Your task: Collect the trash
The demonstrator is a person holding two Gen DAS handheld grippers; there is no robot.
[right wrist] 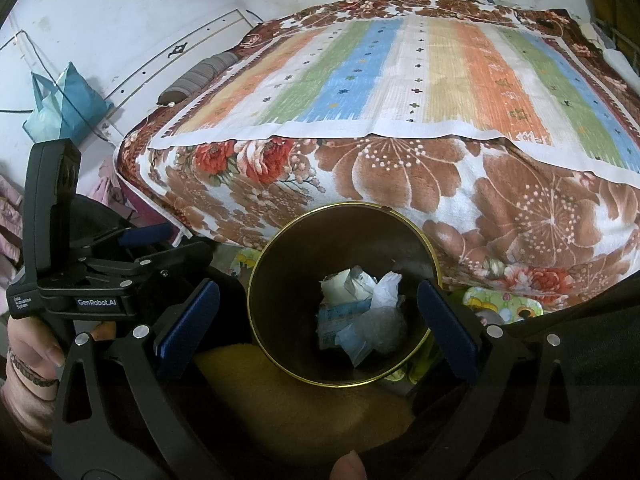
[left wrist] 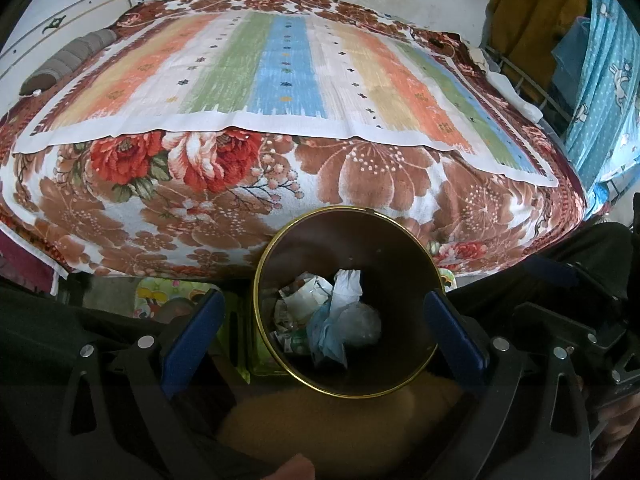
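Observation:
A dark round bin point(left wrist: 360, 240) with a gold rim stands on the floor against the bed. Crumpled trash point(left wrist: 332, 316) lies at its bottom: white paper, clear plastic and a pale blue piece. My left gripper point(left wrist: 324, 300) hangs open above the bin's mouth, its blue pads point(left wrist: 192, 336) wide apart with nothing between them. In the right wrist view the same bin point(right wrist: 304, 248) and trash point(right wrist: 360, 312) sit below my right gripper point(right wrist: 318, 292), which is also open and empty. The left gripper's black body point(right wrist: 80, 272) shows at the left, held by a hand point(right wrist: 28, 360).
A bed point(left wrist: 180, 208) with a floral blanket and a striped cloth point(left wrist: 280, 68) fills the view behind the bin. A yellow-brown cushion point(left wrist: 340, 412) lies in front of it. A teal bag point(right wrist: 56, 108) hangs on the white wall at the left.

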